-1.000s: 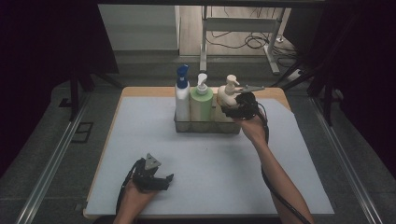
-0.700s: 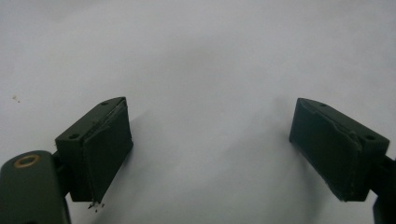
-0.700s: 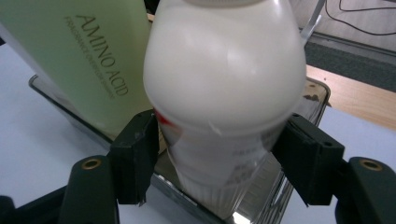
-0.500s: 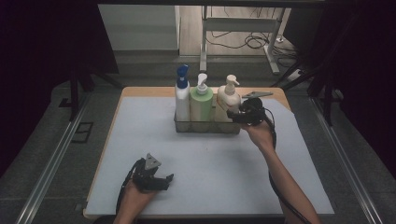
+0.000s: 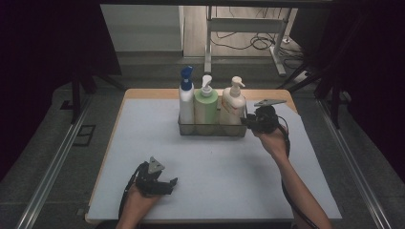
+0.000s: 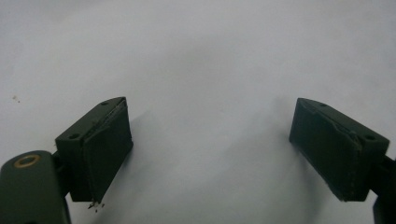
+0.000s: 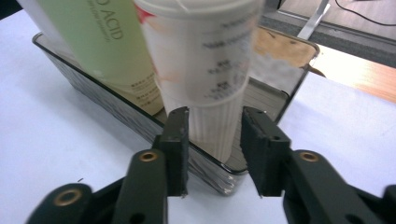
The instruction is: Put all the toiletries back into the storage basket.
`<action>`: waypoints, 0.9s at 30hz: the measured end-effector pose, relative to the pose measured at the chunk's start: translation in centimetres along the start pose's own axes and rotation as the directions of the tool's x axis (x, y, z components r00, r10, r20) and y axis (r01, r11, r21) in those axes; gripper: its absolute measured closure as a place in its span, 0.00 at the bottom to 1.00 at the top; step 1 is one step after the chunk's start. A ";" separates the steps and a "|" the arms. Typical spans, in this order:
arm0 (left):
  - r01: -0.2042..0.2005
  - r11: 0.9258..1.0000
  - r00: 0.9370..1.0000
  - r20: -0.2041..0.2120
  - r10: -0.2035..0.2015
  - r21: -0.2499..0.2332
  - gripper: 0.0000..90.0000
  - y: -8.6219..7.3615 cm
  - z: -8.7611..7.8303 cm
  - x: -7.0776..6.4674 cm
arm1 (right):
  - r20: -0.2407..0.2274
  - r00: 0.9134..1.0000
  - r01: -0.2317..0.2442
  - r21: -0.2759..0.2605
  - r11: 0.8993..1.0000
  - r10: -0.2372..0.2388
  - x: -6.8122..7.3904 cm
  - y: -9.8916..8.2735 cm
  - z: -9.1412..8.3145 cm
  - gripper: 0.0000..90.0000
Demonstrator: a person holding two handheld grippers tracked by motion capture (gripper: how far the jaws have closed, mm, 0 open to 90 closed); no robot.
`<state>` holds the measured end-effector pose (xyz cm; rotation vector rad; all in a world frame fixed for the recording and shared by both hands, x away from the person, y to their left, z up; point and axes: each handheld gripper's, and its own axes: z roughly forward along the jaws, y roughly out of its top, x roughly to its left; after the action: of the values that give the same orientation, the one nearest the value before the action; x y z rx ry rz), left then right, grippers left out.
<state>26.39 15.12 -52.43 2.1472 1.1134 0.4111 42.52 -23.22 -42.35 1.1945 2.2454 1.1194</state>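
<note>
Cream pump bottle point(image 5: 232, 106) stands at the right end of the clear tray point(image 5: 212, 129), beside green point(image 5: 206, 107) and blue-capped point(image 5: 186, 100) bottles. Right gripper point(image 7: 214, 135), jaws just closing, stands before the tray wall, gripping nothing. Left gripper point(image 6: 210, 154) rests released.

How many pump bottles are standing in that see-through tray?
3. The blue-capped bottle stands at the left end of the tray, the green bottle in the middle, and the cream bottle at the right end. None seems hidden behind them.
</note>
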 end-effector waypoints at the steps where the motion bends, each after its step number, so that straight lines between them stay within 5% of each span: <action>1: 0.000 1.000 1.000 0.000 0.000 0.000 0.14 0.0 0.0 0.0 | -0.001 1.000 -0.007 -0.002 1.000 0.007 -0.1 -0.1 0.0 0.77; 8: 0.000 1.000 1.000 0.000 0.000 0.000 0.14 0.0 0.0 0.0 | 0.028 1.000 -0.006 0.004 1.000 0.006 -0.5 0.0 0.2 0.99; 17: 0.000 1.000 1.000 0.000 0.000 0.000 0.14 0.0 0.0 0.0 | 0.065 0.998 -0.023 0.029 0.999 0.021 -1.6 0.3 1.7 1.00; 27: 0.000 1.000 1.000 0.000 0.000 0.000 0.14 0.0 0.0 0.0 | 0.053 0.999 -0.016 0.039 0.999 0.014 -2.2 1.4 3.3 1.00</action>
<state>26.39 15.13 -52.43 2.1473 1.1135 0.4104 46.59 -22.93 -43.40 1.2438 2.2323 1.0421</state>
